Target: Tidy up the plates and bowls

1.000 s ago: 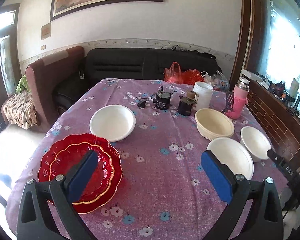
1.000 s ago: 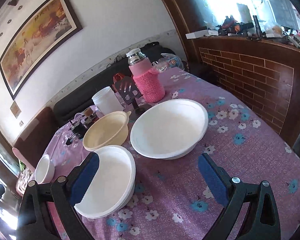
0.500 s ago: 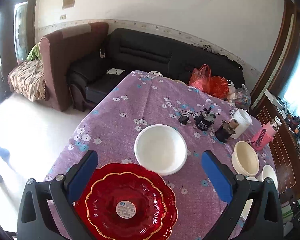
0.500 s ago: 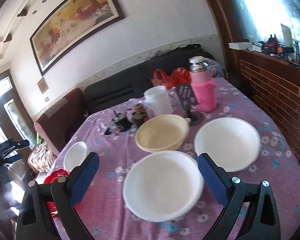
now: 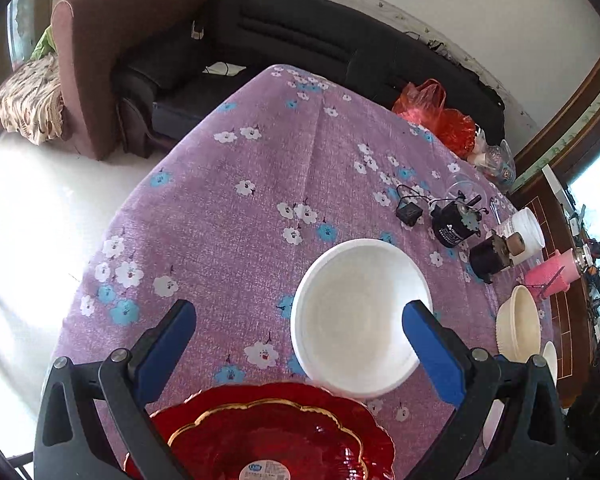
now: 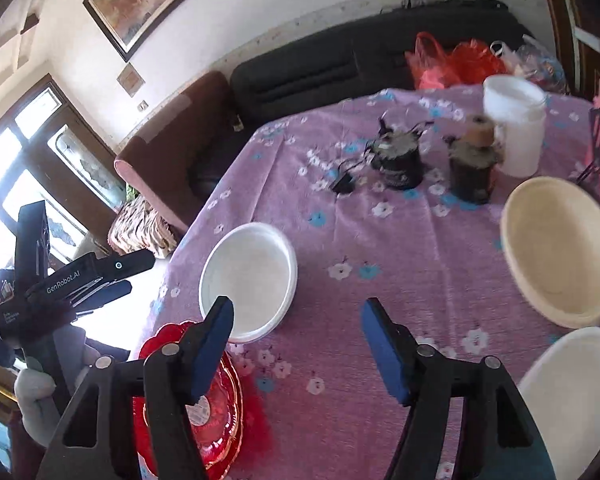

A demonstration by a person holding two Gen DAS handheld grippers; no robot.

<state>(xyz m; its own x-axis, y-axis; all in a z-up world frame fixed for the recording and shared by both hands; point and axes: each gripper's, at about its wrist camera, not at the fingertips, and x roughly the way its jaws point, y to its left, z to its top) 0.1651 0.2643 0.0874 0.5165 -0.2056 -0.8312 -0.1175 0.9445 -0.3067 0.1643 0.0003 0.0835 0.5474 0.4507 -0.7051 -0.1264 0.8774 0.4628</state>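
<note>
Little looks sorted yet: the red plates (image 5: 284,436) sit stacked at the near edge of the surface (image 5: 236,208), but the white bowl (image 5: 360,316) just beyond them, the cream bowl (image 6: 560,248) and another white bowl (image 6: 572,400) lie apart, unstacked. The left tool (image 5: 296,348) and right tool (image 6: 300,344) both gape wide, holding nothing. "GenRobot.AI" reads on the left tool's body in the right wrist view; the plates' sticker is unreadable

free: bare tabletop (image 5: 228,208) left of white bowl (image 5: 360,316) | blocked: red plates (image 5: 284,436) near, motors (image 5: 456,224) and cream bowl (image 5: 518,324) right
</note>
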